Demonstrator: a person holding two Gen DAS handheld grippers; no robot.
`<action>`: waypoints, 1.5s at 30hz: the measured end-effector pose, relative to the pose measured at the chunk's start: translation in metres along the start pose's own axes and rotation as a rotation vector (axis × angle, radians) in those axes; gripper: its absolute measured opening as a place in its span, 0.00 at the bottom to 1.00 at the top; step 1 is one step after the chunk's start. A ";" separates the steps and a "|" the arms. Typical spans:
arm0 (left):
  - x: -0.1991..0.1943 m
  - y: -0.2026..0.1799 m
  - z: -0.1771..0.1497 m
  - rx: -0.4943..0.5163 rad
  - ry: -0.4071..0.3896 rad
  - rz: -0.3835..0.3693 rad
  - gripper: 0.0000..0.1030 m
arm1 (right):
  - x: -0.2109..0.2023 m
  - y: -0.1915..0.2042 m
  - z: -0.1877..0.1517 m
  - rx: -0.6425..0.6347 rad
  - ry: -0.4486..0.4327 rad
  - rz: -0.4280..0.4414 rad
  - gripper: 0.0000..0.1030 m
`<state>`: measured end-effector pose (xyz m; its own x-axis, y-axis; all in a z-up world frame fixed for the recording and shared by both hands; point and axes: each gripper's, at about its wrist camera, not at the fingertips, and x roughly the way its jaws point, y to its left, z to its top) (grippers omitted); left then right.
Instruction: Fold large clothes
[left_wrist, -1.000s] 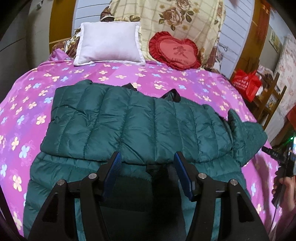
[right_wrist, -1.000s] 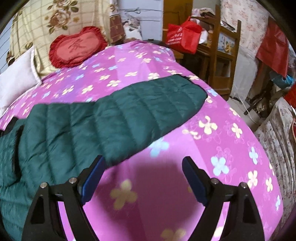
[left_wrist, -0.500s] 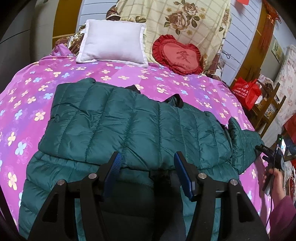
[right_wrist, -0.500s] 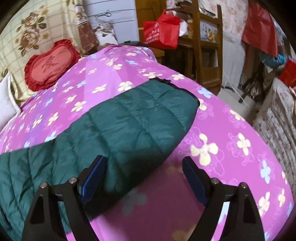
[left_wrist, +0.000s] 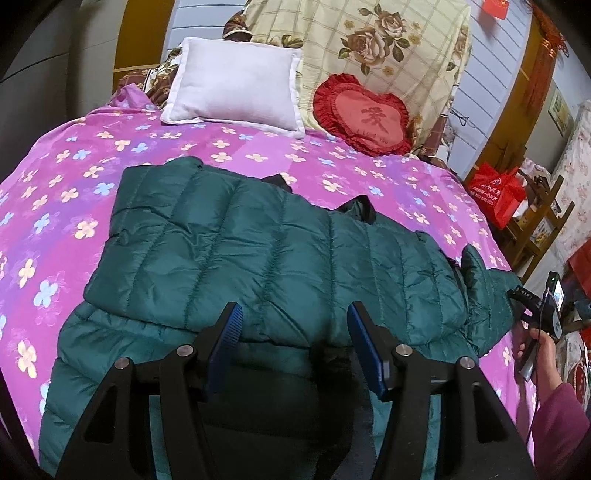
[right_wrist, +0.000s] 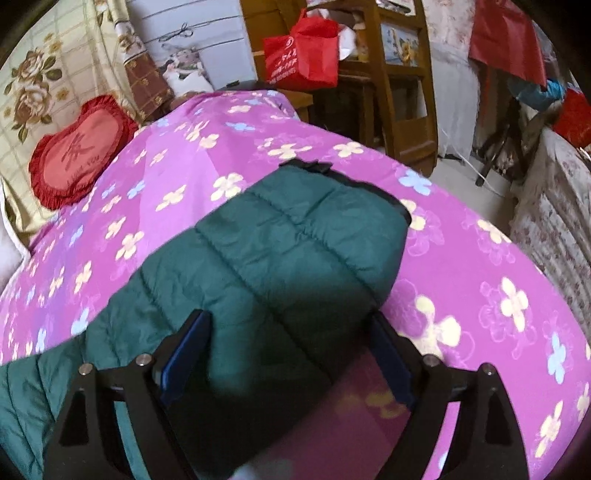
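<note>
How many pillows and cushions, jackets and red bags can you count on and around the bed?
White pillow: 1
Red heart cushion: 1
Big flowered cushion: 1
Green puffy jacket: 1
Red bag beside the bed: 1
Total: 5

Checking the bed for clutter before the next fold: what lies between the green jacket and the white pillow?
Only bare flowered bedsheet lies between the green jacket and the white pillow; the left wrist view shows it.
</note>
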<state>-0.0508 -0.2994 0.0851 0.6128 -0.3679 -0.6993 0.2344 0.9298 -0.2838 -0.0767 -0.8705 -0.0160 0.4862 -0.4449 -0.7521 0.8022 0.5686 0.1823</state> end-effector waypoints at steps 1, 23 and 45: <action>0.001 0.001 0.000 -0.001 0.003 0.003 0.36 | 0.001 0.002 0.000 -0.011 -0.004 -0.002 0.88; -0.035 0.031 -0.011 -0.028 -0.003 -0.021 0.36 | -0.175 -0.015 -0.032 -0.232 -0.252 0.110 0.16; -0.074 0.075 -0.017 -0.094 -0.051 -0.019 0.36 | -0.274 0.103 -0.081 -0.506 -0.300 0.259 0.07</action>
<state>-0.0913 -0.2024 0.1046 0.6472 -0.3824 -0.6595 0.1758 0.9167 -0.3590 -0.1551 -0.6342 0.1576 0.7770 -0.3818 -0.5005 0.4187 0.9071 -0.0420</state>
